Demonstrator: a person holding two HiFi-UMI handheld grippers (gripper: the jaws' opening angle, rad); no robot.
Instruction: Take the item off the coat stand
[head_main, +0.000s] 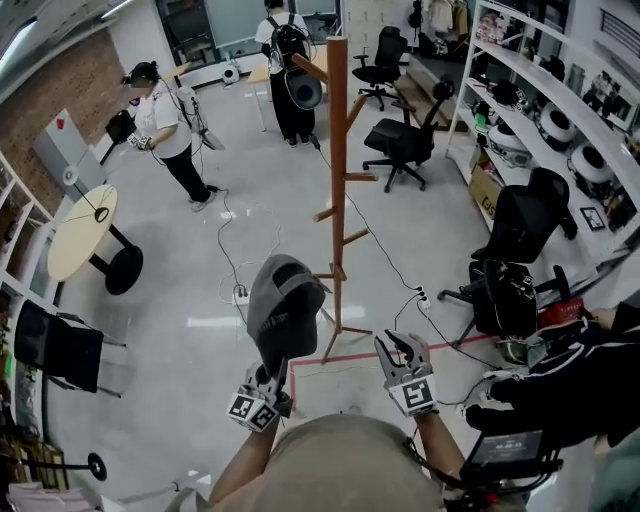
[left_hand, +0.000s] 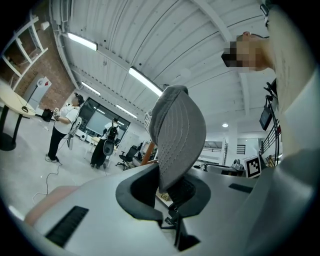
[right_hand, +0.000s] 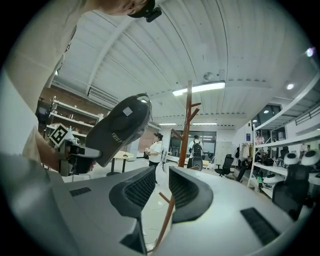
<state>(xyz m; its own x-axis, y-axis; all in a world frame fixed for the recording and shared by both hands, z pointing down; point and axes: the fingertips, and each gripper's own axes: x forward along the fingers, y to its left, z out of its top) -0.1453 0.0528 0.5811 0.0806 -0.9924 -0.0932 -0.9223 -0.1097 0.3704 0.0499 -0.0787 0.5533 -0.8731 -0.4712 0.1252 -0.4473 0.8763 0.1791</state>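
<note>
Our left gripper is clenched on the dark grey fabric cap. In the left gripper view the jaws pinch only the lower edge of what looks like its stitched brim, and the rest of the cap stands up above them. The cap is off the tall wooden coat stand and is held just to the left of the pole, near a low peg. The right gripper view shows clear air between the two. Our right gripper is released, its jaws parted with nothing between them, only the floor and the stand's pole beyond. From here we see the thin grip as the main risk. The pads hold a narrow strip of soft cloth, so a quick swing or a tilt of the hand could let the top-heavy cap fold over and slide out. The second risk is the low peg. If we carry the cap back towards the pole, the fabric could catch on the peg and be pulled from the jaws, or rock the stand. White cables trail across the floor near the base and could trip us as we step away.
</note>
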